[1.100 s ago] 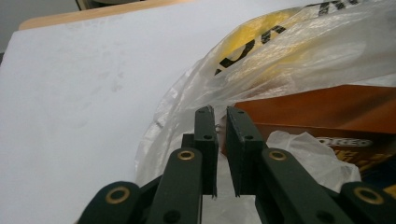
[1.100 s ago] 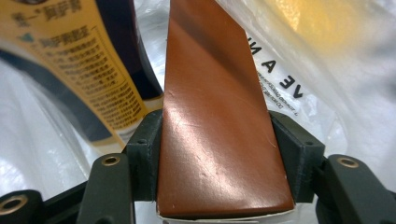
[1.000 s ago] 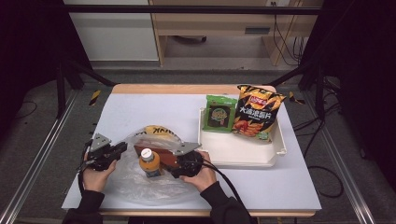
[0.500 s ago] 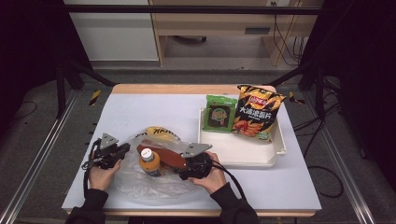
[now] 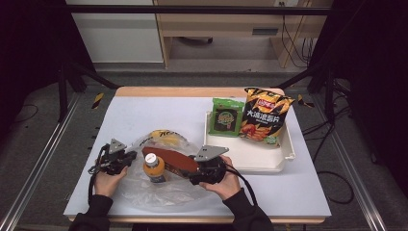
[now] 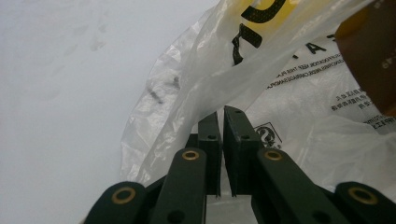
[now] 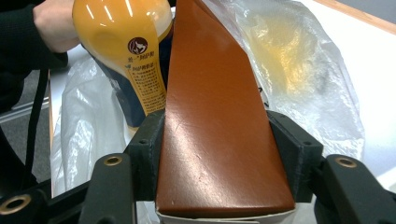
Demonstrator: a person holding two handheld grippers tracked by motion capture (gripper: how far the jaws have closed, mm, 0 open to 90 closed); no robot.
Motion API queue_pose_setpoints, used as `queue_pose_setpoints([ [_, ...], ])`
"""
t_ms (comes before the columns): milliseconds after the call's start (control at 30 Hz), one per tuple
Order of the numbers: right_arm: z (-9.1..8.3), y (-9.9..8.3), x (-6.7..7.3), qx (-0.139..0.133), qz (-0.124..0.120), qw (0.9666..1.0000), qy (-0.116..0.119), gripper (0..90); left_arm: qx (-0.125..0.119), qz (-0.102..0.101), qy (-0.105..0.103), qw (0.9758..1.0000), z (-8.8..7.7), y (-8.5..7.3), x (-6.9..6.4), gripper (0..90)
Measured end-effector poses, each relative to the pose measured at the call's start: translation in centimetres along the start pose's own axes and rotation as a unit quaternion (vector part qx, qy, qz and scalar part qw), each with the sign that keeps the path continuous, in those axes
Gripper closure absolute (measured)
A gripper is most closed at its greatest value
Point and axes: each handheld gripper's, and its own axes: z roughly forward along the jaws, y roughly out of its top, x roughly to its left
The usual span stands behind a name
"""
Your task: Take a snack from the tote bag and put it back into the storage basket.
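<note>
Your right gripper clamps the flat reddish-brown carton, held over the clear crinkled plastic bag near the table's front edge; the orange-capped juice bottle stands just beside it; your left gripper pinches the bag's edge, jaws together; a white tray holds snack packets farther right.

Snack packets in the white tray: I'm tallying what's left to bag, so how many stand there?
2: a green packet at the tray's left, an orange chip bag at its right. Smaller items behind them could be hidden.
</note>
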Motion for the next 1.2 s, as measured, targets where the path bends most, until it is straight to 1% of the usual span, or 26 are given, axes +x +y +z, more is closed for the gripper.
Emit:
queue_pose_setpoints([
  [133,-0.6,0.0,-0.1,0.005,-0.004,1.0000,0.000,43.7,-0.002,0.001,-0.001,1.0000,-0.1,0.0,0.0,84.8],
  [167,-0.7,-0.1,-0.2,0.007,-0.002,1.0000,-0.001,43.7,-0.004,0.005,0.000,1.0000,-0.2,0.1,0.0,84.6],
  [267,-0.9,-0.3,-0.4,0.011,-0.004,0.9999,-0.003,43.7,-0.015,0.005,0.000,0.9999,-0.6,0.2,-0.1,84.5],
  [300,-1.0,-0.4,-0.4,0.010,-0.004,0.9999,-0.002,43.7,-0.019,0.000,-0.001,0.9998,-0.7,0.2,-0.1,84.6],
  [333,-1.2,-0.4,-0.4,0.009,-0.006,0.9999,-0.001,43.7,-0.020,0.001,0.000,0.9998,-0.8,0.2,0.0,84.8],
  [433,-2.1,-0.5,-0.2,0.012,-0.014,0.9998,-0.001,43.7,-0.015,-0.006,-0.001,0.9999,-0.7,0.2,0.1,86.2],
  [533,-2.9,-0.8,-0.2,0.018,-0.021,0.9996,-0.003,43.7,-0.014,-0.004,0.000,0.9999,-0.4,0.2,-0.2,86.3],
  [567,-3.0,-0.9,-0.2,0.019,-0.021,0.9996,-0.001,43.8,-0.013,0.000,0.000,0.9999,-0.4,0.3,-0.4,86.2],
  [600,-3.0,-1.2,-0.3,0.021,-0.019,0.9996,-0.001,43.7,-0.018,0.002,0.000,0.9998,-0.4,0.4,-0.5,85.9],
  [667,-2.8,-1.5,-0.5,0.022,-0.015,0.9996,-0.004,43.7,-0.029,0.004,-0.004,0.9996,-0.8,0.6,-0.6,85.4],
  [767,-1.9,-1.9,-0.8,0.030,-0.007,0.9994,-0.018,43.7,-0.052,0.008,-0.013,0.9985,-1.8,1.2,-0.9,85.3],
  [833,-0.9,-1.9,-0.7,0.035,-0.003,0.9991,-0.023,43.7,-0.063,0.012,-0.018,0.9978,-2.4,1.5,-1.2,85.4],
  [867,-0.6,-2.0,-0.6,0.038,-0.003,0.9990,-0.025,43.7,-0.066,0.018,-0.023,0.9974,-2.7,1.7,-1.3,85.4],
  [900,-0.1,-2.0,-0.4,0.044,-0.002,0.9986,-0.028,43.7,-0.069,0.023,-0.021,0.9971,-2.9,1.8,-1.5,85.5],
  [933,0.2,-2.0,-0.3,0.046,-0.003,0.9985,-0.029,43.7,-0.070,0.028,-0.020,0.9969,-3.2,1.9,-1.6,85.5],
  [967,0.5,-2.1,-0.2,0.051,-0.005,0.9983,-0.029,43.7,-0.077,0.028,-0.026,0.9963,-3.5,2.1,-1.8,85.8],
  [1000,0.8,-2.1,0.0,0.049,-0.004,0.9984,-0.028,43.7,-0.081,0.032,-0.028,0.9958,-3.7,2.3,-1.8,86.2],
  [1100,0.8,-2.2,0.1,0.048,-0.004,0.9985,-0.027,43.7,-0.087,0.040,-0.036,0.9948,-4.1,2.8,-2.2,87.7],
  [1133,0.8,-2.2,0.1,0.048,-0.003,0.9985,-0.028,43.7,-0.092,0.039,-0.037,0.9943,-4.1,3.0,-2.4,88.7],
  [1200,0.7,-2.3,0.1,0.046,-0.004,0.9986,-0.027,43.7,-0.098,0.044,-0.040,0.9934,-4.0,3.4,-2.7,89.9],
])
